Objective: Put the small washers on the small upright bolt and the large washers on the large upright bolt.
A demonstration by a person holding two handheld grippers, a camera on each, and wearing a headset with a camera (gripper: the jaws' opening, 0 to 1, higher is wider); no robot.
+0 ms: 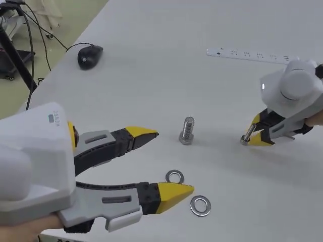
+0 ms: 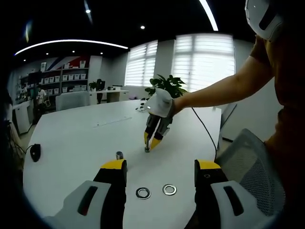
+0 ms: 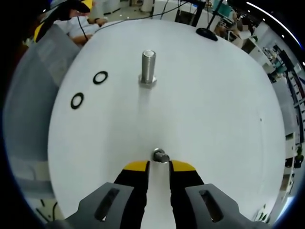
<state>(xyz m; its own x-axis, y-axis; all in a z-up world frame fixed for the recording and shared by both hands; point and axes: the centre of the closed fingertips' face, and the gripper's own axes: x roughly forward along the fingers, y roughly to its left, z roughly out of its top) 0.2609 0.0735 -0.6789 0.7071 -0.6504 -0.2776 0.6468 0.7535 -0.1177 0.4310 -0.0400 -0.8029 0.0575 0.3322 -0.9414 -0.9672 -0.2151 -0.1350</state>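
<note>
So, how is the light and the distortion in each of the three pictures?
Head view: soft even light, faint shadows beside the large bolt and under the right gripper on the small bolt. Left gripper view: fisheye bends the ceiling light strip; the windows are blown out. Right gripper view: the table edge curves strongly.

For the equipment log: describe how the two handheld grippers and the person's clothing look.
The left gripper and right gripper each have a rounded white housing and grey fingers that turn black, then end in pointed yellow tips. The left housing carries a small blue-green label. The person wears an orange short-sleeved shirt and a white headset.
</note>
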